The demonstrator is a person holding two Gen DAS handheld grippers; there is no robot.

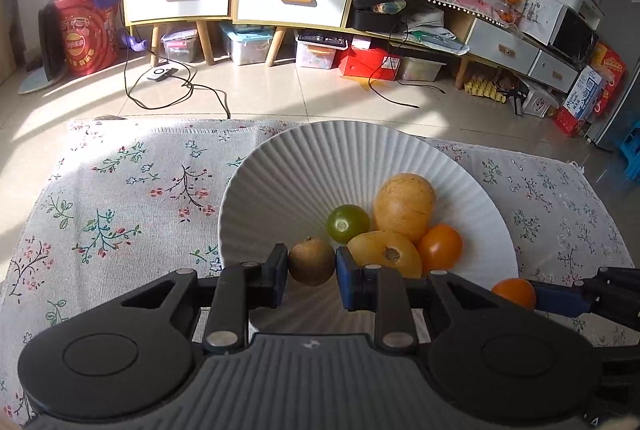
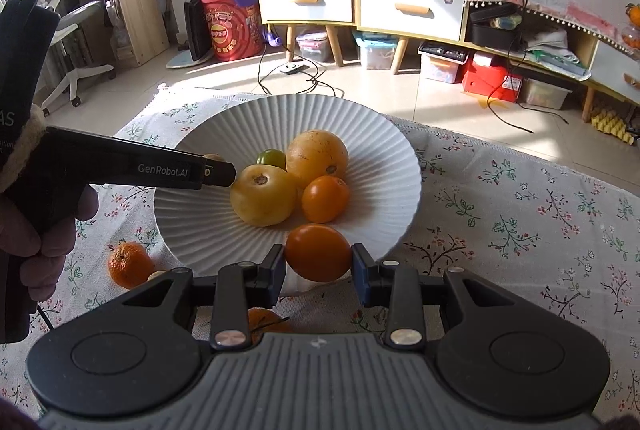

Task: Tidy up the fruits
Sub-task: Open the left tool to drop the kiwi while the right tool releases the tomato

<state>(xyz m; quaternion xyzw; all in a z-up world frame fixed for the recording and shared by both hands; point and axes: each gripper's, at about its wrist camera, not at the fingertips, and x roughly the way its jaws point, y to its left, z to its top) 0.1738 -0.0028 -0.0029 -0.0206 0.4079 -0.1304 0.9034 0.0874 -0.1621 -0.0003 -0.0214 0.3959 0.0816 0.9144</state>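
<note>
Item 1, left claw: clenched on a small brown round fruit, pads pressing both its sides. It hangs over the near-left rim of the white ribbed plate. Kind of fruit uncertain; a stub shows on top.

Item 2, plate contents, ahead and right of the left claw: a green round fruit, a large yellow fruit touching the claw's blue pad side, a larger orange-yellow fruit behind it, and a small orange tomato-like fruit at the right. All four are bunched together, touching.

Item 3, right claw: grasping an orange round fruit, held at the plate's near rim, just this side of the pile.

Item 4, loose stock on the floral-cloth surface: a mandarin left of the right claw, outside the plate; beside it a pale sliver of something, unidentifiable; a second orange fruit beneath the claw, mostly covered.

Step in hand, as judged: both claws are delivering fruit to the plate, neither yet let go. The next move calls for lowering each fruit into a free spot beside the pile and parting the jaws gently, as round fruit may roll on the sloped ribs.

Obscured: the plate's near edge lies behind both claw bodies; whether either held fruit already touches the plate cannot be told.
</note>
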